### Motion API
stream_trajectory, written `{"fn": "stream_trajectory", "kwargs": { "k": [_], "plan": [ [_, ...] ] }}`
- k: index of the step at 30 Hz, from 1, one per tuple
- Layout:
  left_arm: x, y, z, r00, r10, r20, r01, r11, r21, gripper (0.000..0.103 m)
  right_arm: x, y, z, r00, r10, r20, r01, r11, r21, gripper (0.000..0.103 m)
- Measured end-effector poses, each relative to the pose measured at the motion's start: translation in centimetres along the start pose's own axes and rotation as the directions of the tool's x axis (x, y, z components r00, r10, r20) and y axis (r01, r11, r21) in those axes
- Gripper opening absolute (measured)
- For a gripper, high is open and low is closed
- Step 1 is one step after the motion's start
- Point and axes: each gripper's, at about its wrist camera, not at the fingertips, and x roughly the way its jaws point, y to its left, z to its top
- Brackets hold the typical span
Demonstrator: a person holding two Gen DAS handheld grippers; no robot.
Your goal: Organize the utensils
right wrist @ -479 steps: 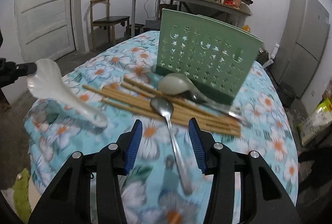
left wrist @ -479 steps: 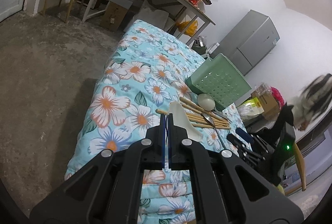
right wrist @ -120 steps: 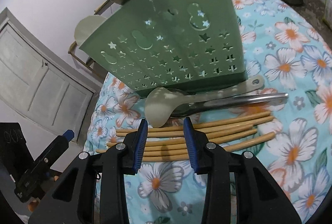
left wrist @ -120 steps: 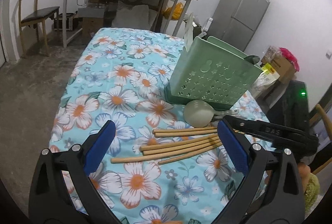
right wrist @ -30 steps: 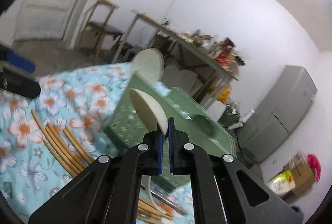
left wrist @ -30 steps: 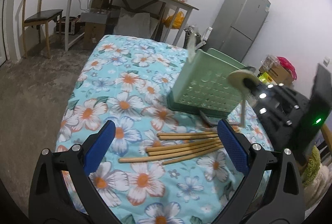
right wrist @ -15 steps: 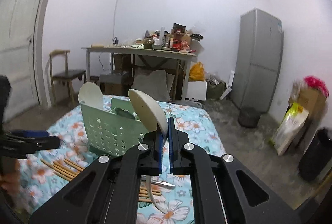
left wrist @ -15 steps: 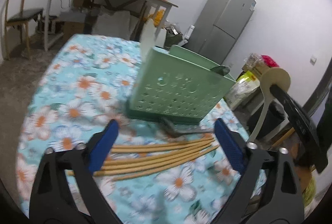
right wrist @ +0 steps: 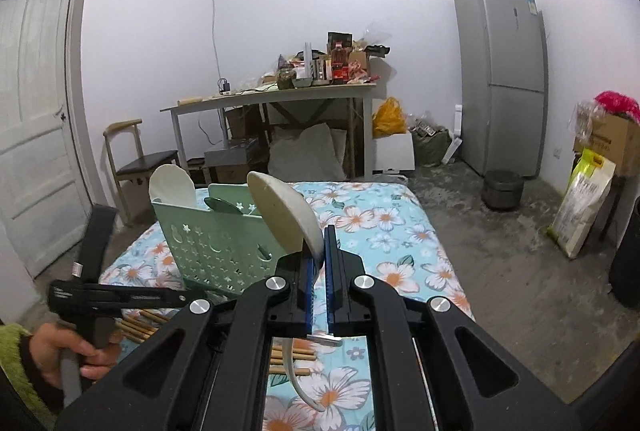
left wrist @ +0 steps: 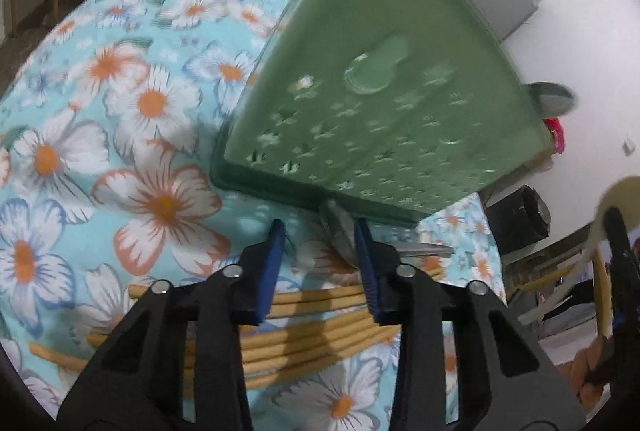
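**A:** Right gripper (right wrist: 318,263) is clamped tight on the cream spoon (right wrist: 286,215): blue pads pinch it just under the bowl, bowl standing up, the curved handle drooping down towards the near edge of the floral tablecloth (right wrist: 384,223).

**B:** And the left gripper (left wrist: 318,251)?

**A:** Parted about halfway, nothing between the fingers. It hangs low over the chopsticks (left wrist: 312,315), a bundle of bamboo-coloured sticks lying side by side across the cloth, and the metal spoon (left wrist: 340,231) lies just beyond, its bowl touching the right fingertip and tucked against the foot of the green caddy (left wrist: 384,99).

**B:** What's the caddy like?

**A:** Pale green plastic, pierced with star and moon cut-outs, upright on a darker base. A white spoon (right wrist: 172,187) pokes up at its left end, and a dark spoon bowl (right wrist: 222,205) peeks over the rim beside it. The picture here is motion-blurred.

**B:** Anything crowding things?

**A:** The caddy fills the left camera's far view. Beyond the bed: a cluttered desk (right wrist: 280,95), a wooden chair (right wrist: 136,159) on the left, a grey fridge (right wrist: 502,79) on the right.
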Motion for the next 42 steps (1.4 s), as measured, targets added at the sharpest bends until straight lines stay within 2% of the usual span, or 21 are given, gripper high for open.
{"fn": "stream_trajectory", "kwargs": {
  "k": [7,14,21,31,42],
  "plan": [
    [1.4,0.2,0.5,1.000,-0.006,-0.007,0.006,0.999,-0.041,0.024,0.0,0.2,0.5,0.999,0.038,0.018,-0.038,0.999,0.026,0.005],
    [2.6,-0.4,0.4,1.000,0.031,-0.002,-0.031,0.999,-0.044,0.009,0.1,0.4,0.6,0.998,0.057,0.022,-0.058,0.998,0.034,0.005],
    [3.3,-1.4,-0.4,0.999,0.007,0.032,-0.006,0.999,-0.051,0.004,0.2,0.4,0.9,0.998,0.063,0.019,-0.064,0.997,0.045,0.005],
    [1.6,-1.7,-1.2,0.997,-0.018,0.077,0.022,0.999,-0.042,0.001,0.2,0.6,1.2,0.998,0.053,0.019,-0.053,0.998,0.040,0.005],
    [-2.5,-0.7,-2.2,0.988,-0.001,0.156,0.011,0.998,-0.063,0.001,-0.2,1.5,2.3,0.998,0.062,0.021,-0.063,0.998,0.025,0.005]
  ]
}}
